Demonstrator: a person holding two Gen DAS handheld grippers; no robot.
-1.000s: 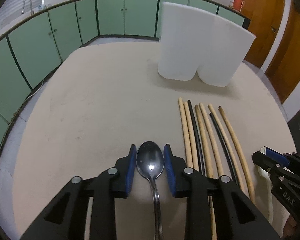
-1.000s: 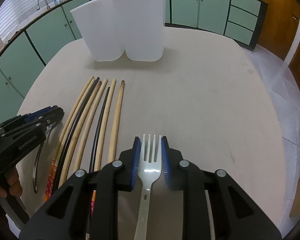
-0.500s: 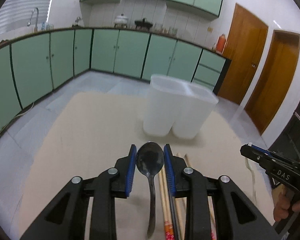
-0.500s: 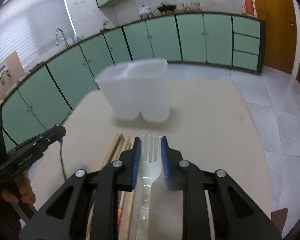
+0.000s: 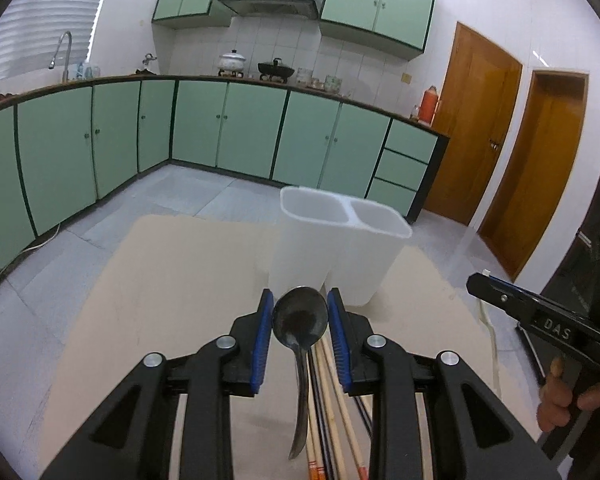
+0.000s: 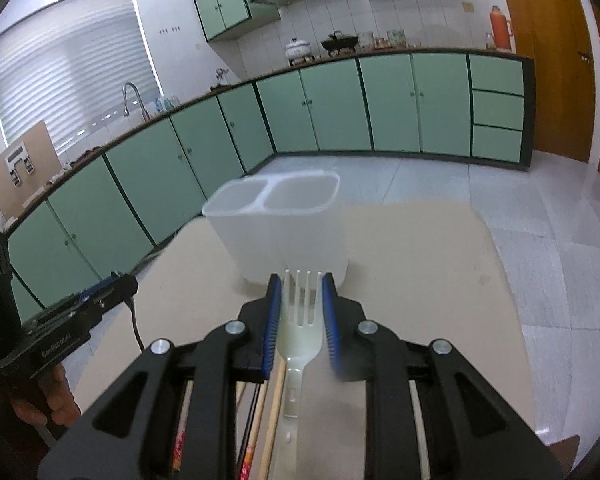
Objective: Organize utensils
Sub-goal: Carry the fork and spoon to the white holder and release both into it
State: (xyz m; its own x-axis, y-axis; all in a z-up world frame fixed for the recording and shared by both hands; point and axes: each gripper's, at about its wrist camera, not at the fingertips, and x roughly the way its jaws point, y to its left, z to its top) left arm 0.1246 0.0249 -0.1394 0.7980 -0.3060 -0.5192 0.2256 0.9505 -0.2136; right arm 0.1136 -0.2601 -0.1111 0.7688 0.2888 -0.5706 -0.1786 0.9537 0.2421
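The stiff, slick metal spoon point(image 5: 299, 320) was clamped at its bowl by the left gripper point(image 5: 299, 336), and the light plastic fork point(image 6: 301, 312) at its head by the right gripper point(image 6: 300, 320), low centre frame.

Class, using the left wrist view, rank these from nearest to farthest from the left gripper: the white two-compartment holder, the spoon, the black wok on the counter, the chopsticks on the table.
1. spoon, clamped in the left gripper.
2. chopsticks, on the table just below.
3. white two-compartment holder, standing ahead, slightly right.
4. black wok, on the far counter.
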